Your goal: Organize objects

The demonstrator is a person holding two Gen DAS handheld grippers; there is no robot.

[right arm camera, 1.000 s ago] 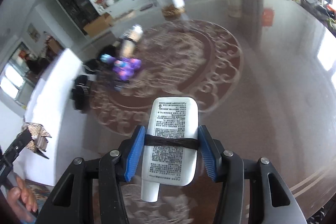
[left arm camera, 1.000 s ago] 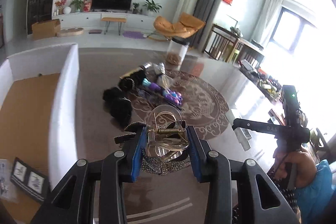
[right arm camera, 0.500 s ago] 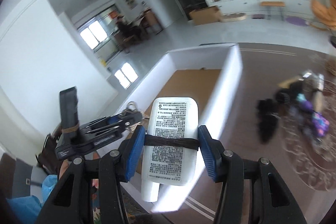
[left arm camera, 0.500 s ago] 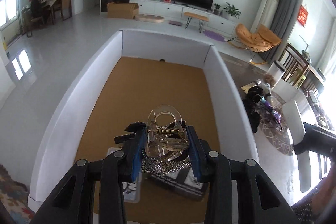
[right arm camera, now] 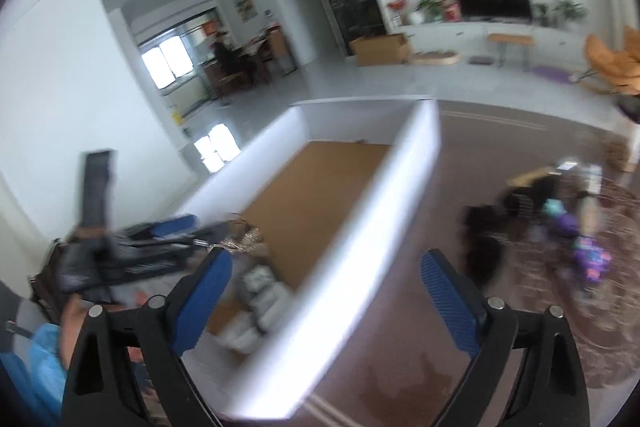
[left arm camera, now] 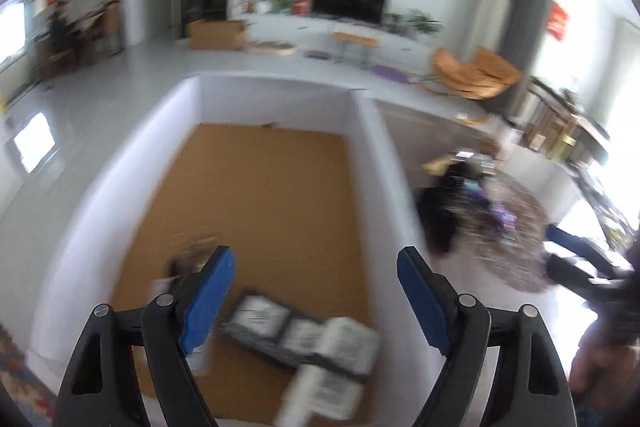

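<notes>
My left gripper (left arm camera: pixel 314 277) is open and empty above the near end of a white box (left arm camera: pixel 372 155) with a brown floor. The white tube (left arm camera: pixel 320 395) lies at the box's near edge beside a dark flat pack (left arm camera: pixel 280 327). The glittery hair clip (left arm camera: pixel 192 257) lies blurred by my left fingertip. My right gripper (right arm camera: pixel 326 281) is open and empty over the box's right wall (right arm camera: pixel 360 247). In the right wrist view the left gripper (right arm camera: pixel 160 243) shows at left, with the clip (right arm camera: pixel 244 243) at its tip and white packs (right arm camera: pixel 260 291) below.
A pile of dark and purple items (left arm camera: pixel 468 195) sits on a patterned round rug (left arm camera: pixel 516 235) right of the box; it also shows in the right wrist view (right arm camera: pixel 560 223). The brown floor of the box (left arm camera: pixel 260 195) is bare further in. Both views are motion-blurred.
Both grippers have opened. The left let go of the hair clip and the right let go of the white tube; both now lie in the box's near end.
</notes>
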